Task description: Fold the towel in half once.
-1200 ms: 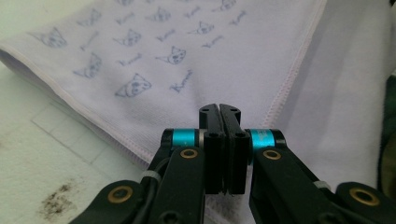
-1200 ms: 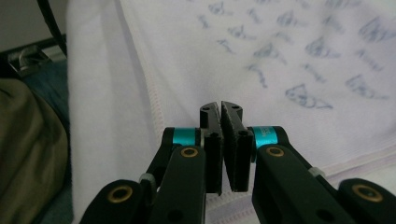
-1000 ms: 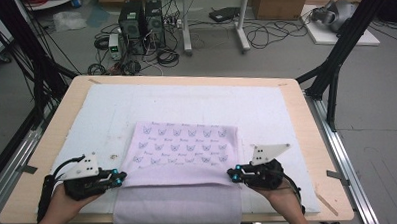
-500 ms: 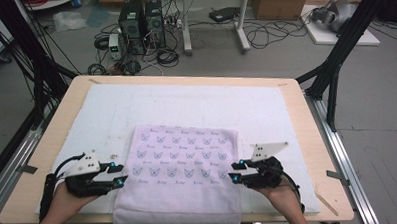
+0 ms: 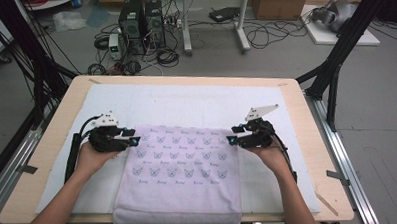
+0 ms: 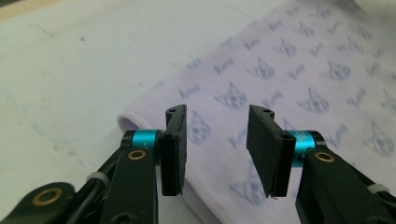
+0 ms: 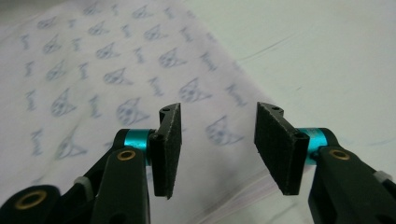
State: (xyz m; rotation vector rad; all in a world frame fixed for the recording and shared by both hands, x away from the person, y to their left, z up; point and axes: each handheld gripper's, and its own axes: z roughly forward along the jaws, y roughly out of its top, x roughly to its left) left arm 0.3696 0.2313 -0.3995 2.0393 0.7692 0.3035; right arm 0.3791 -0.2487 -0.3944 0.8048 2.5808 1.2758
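Towel (image 5: 181, 177) folded once, flat on white-covered surface (image 5: 196, 99), near edge hanging over the front. Left tongs (image 5: 135, 140) and right tongs (image 5: 231, 139) spread, jaws just opened, nothing pinched, at far corners. Further folds probably remaining.

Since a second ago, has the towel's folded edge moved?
Yes. The lilac towel had its fold carried away from the table's near edge toward the far side; both grippers' jaws have just been opening, nothing between them.

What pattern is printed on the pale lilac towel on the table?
Small blue-grey cat faces alternating with small words cover the pale lilac towel; the left gripper view shows it best.
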